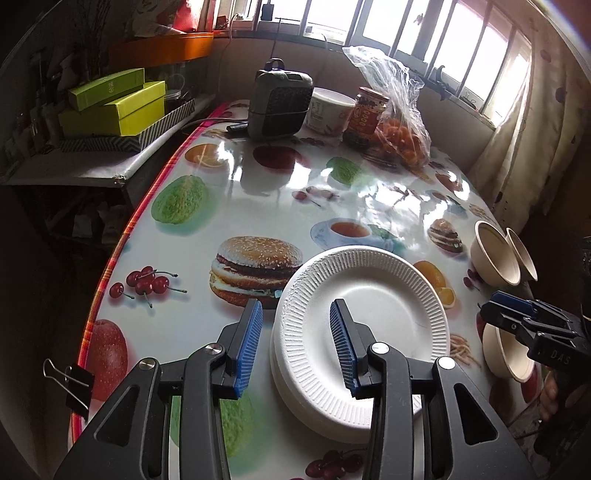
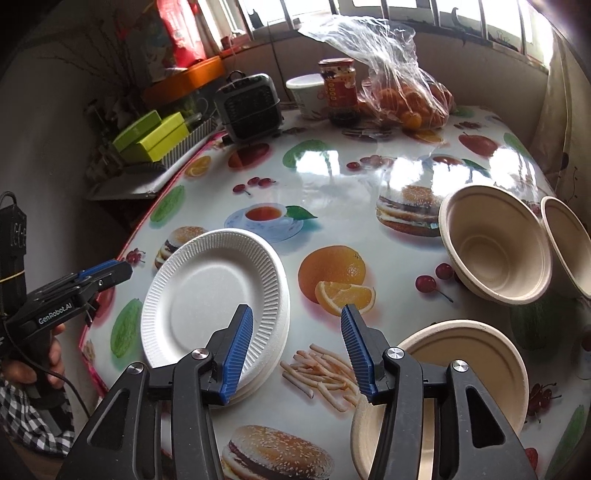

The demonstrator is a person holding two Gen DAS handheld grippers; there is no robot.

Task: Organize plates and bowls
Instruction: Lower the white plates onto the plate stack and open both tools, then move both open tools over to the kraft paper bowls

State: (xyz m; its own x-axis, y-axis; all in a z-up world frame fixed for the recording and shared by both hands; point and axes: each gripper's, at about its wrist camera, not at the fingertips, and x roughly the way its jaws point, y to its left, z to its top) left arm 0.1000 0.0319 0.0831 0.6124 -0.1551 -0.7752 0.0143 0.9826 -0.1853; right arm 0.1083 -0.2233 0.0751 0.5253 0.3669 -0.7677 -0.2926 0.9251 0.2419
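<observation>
Three bowls (image 2: 495, 247), plate stack (image 2: 214, 291) on glossy tablecloth (image 2: 332, 184) (fruit print); windows (image 1: 406, 22) behind.

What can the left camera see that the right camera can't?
Only the left wrist view shows the binder clip on the table edge and the red apple picture. Only the right wrist view shows the checkered sleeve and the red bag by the window. Both show the white plates, three tan bowls, the jar, the oranges bag and the heater.
</observation>
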